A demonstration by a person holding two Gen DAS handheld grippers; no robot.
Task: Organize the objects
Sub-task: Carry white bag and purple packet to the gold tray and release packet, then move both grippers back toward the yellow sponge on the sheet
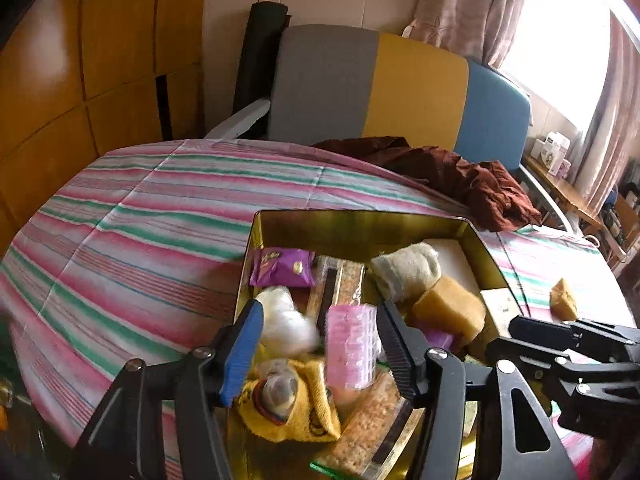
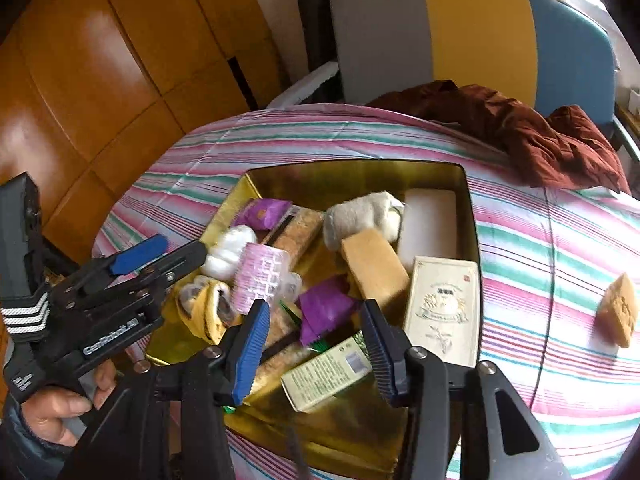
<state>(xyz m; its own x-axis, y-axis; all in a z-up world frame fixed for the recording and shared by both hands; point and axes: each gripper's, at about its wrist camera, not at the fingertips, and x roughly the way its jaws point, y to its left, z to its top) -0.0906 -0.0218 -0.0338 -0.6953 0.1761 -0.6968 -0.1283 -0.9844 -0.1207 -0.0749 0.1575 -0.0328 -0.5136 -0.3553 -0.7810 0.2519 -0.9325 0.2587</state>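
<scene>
A table (image 2: 540, 248) under a pink, green and white striped cloth carries an open gold tin (image 2: 474, 220) near its middle, a crumpled dark red cloth (image 2: 540, 136) at the far edge, and a tan sponge block (image 2: 618, 310) lying apart to the tin's right.

Our two hand-held black grippers

We carry a left gripper (image 2: 160, 252) and a right gripper (image 2: 316, 344) of black plastic linkage arms with silver screws; each has one blue ribbed pad and one black ribbed one. White lettering and white stripes mark the left body, and our hand (image 2: 60, 408) wears a dark padded sleeve (image 2: 20, 440).
</scene>
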